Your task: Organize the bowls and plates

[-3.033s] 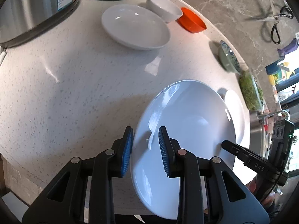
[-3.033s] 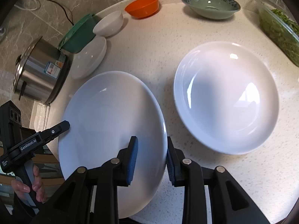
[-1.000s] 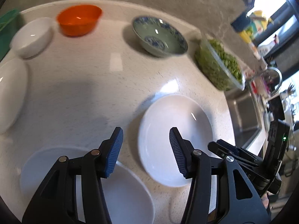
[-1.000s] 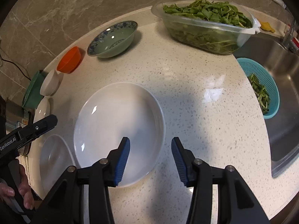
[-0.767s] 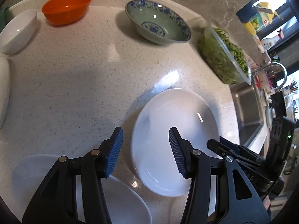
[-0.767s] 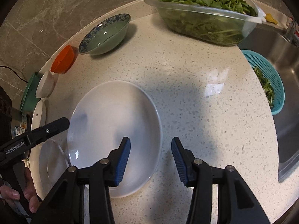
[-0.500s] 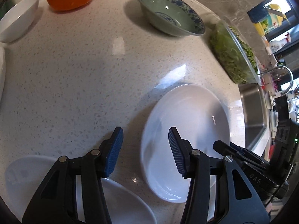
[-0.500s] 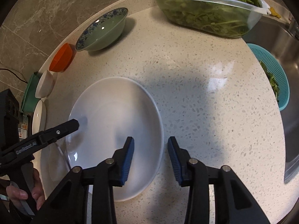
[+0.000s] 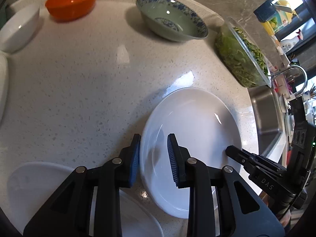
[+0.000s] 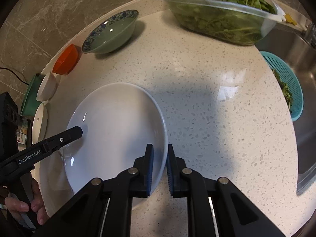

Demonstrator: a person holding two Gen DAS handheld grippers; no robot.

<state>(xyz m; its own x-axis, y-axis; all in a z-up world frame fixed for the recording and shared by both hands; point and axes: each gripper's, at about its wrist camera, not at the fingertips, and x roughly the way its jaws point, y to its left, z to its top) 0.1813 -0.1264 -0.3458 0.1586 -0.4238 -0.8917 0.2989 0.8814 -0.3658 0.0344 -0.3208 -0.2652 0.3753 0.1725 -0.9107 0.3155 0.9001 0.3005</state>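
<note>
A large white plate (image 9: 193, 122) lies on the speckled counter; it also shows in the right wrist view (image 10: 114, 130). My left gripper (image 9: 153, 160) straddles its left rim, its fingers part closed and not pressing the rim. My right gripper (image 10: 159, 169) straddles the plate's right rim with its fingers nearly closed on it. A second white plate (image 9: 39, 189) lies at the lower left, under my left gripper. At the back stand a green-and-blue bowl (image 9: 171, 24), an orange bowl (image 9: 72, 2) and a small white bowl (image 9: 18, 31).
A clear container of leafy greens (image 10: 221, 9) stands at the back right. A teal colander (image 10: 284, 85) sits in the steel sink (image 10: 304, 79) to the right. Another white plate (image 10: 39, 122) and a green container (image 10: 29, 96) lie at the far left edge.
Both grippers moved from the first plate, left on the counter, to the second plate. Over the last second their fingers narrowed around its opposite rims, the right more than the left.
</note>
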